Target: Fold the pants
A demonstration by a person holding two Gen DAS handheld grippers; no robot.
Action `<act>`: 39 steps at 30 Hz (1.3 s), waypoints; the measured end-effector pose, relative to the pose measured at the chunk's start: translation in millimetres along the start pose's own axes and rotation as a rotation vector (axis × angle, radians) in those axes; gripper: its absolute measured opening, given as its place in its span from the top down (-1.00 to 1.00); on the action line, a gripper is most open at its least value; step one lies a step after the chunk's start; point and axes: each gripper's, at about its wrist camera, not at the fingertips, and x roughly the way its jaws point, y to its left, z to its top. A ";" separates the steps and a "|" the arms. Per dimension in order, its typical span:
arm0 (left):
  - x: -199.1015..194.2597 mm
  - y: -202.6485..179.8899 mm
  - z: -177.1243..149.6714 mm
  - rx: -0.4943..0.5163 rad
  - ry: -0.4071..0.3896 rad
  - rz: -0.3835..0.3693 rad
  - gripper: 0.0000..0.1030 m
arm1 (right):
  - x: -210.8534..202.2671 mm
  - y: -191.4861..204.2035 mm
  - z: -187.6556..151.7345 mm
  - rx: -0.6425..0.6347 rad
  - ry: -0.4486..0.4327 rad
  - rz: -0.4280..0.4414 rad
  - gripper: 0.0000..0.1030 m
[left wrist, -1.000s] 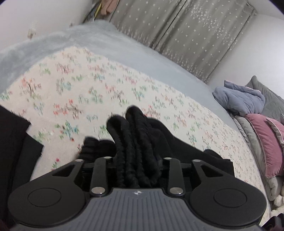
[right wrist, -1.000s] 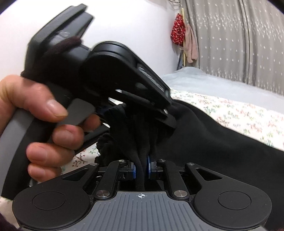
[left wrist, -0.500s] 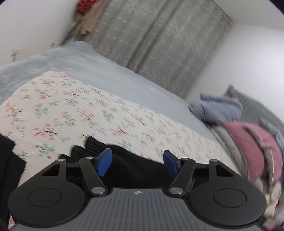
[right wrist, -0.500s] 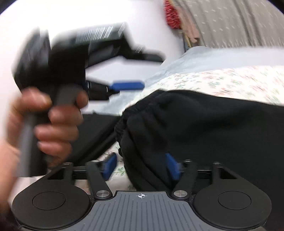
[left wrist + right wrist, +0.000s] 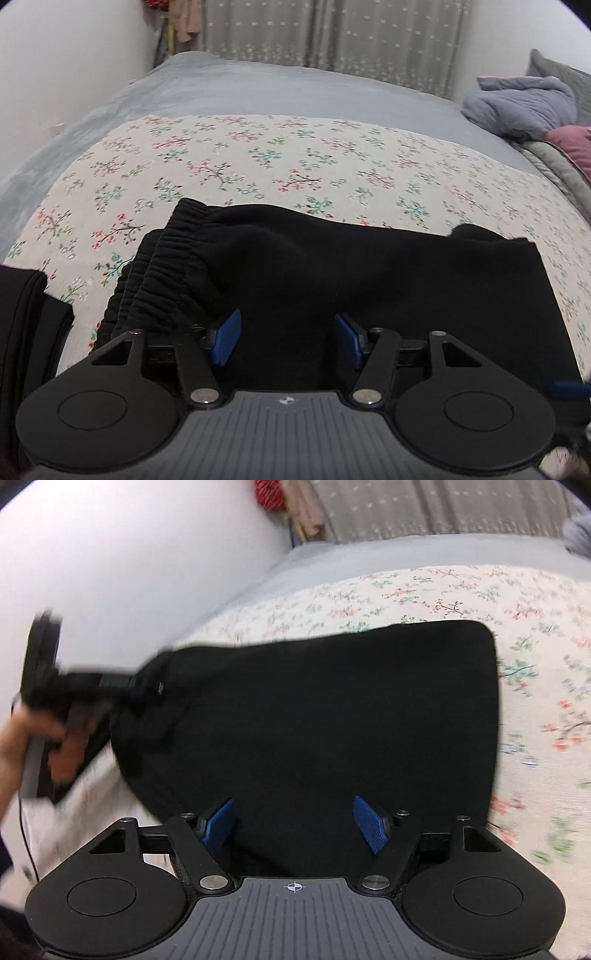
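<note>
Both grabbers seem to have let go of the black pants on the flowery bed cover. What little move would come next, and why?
Probably draw both back: the left gripper and right gripper have just opened, and the black fleece pants lie folded on the floral cover, elastic waistband stacked.

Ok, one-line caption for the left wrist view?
Open left gripper above folded black pants lying on a floral bed cover.

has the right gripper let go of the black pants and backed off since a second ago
Yes. The right gripper was clamped on bunched fabric; its jaws have just been opening and now stand apart, pressing nothing. It has pulled back: more of the black pants and floral sheet show.
</note>
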 end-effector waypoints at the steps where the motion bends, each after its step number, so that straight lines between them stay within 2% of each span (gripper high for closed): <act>1: -2.8 -2.8 1.3 -0.012 0.001 0.012 -0.01 | -7.7 3.1 2.0 -0.022 0.017 -0.018 -0.42; 4: -24.9 -25.0 1.1 0.017 -0.048 -0.034 -0.01 | -30.6 -3.1 -1.1 -0.059 0.022 -0.043 -0.45; 6: -35.8 -46.9 -7.3 0.066 -0.086 -0.086 -0.01 | -30.4 -20.4 -6.0 -0.028 0.080 -0.067 -0.45; 8: -32.7 -69.1 -17.1 0.101 -0.054 -0.114 -0.01 | -21.3 -37.0 -15.9 -0.002 0.200 -0.095 -0.45; 10: -17.0 -88.5 -27.7 0.129 0.020 -0.088 -0.01 | -31.3 -39.6 -17.8 -0.024 0.215 -0.060 -0.45; 11: -7.8 -96.2 -34.1 0.142 0.051 -0.071 -0.01 | -39.1 -39.8 -14.9 -0.012 0.214 -0.049 -0.45; 13: 7.7 -108.1 -45.5 0.173 0.091 -0.036 -0.05 | -61.5 -40.1 -8.9 -0.006 0.153 -0.006 -0.45; 15: 9.4 -114.4 -49.0 0.183 0.067 0.001 -0.09 | -77.2 -41.4 -4.2 0.005 0.106 0.021 -0.48; 17: 7.8 -110.6 -45.5 0.119 0.079 0.009 -0.10 | -79.8 -49.4 -4.2 0.027 0.068 0.030 -0.57; 19: 3.6 -107.7 -43.4 0.060 0.089 0.011 -0.08 | -72.5 -63.6 -9.9 0.099 0.065 0.031 -0.58; 22: -13.2 -116.0 -44.4 0.048 0.073 -0.031 -0.08 | -69.0 -101.3 -22.3 0.333 0.069 0.025 -0.58; 24: -28.1 -128.5 -46.6 0.059 0.052 -0.082 -0.08 | -73.0 -122.4 -21.3 0.469 0.032 0.070 -0.58; 27: -42.3 -149.7 -51.1 0.047 0.037 -0.157 -0.08 | -77.1 -140.5 -22.0 0.583 -0.008 0.089 -0.58; 30: -36.4 -159.3 -53.4 0.024 0.063 -0.218 -0.08 | -66.4 -142.3 -27.7 0.623 0.008 0.086 -0.59; 34: -9.3 -170.1 -66.8 0.047 0.150 -0.187 -0.08 | -53.3 -128.3 -28.1 0.604 -0.013 0.139 -0.57; 37: -9.6 -173.4 -69.8 0.080 0.139 -0.152 -0.08 | -46.0 -118.4 -32.6 0.611 -0.013 0.188 -0.47; 39: -8.4 -165.1 -66.8 0.028 0.151 -0.175 -0.08 | -38.2 -114.7 -38.4 0.640 -0.013 0.224 -0.43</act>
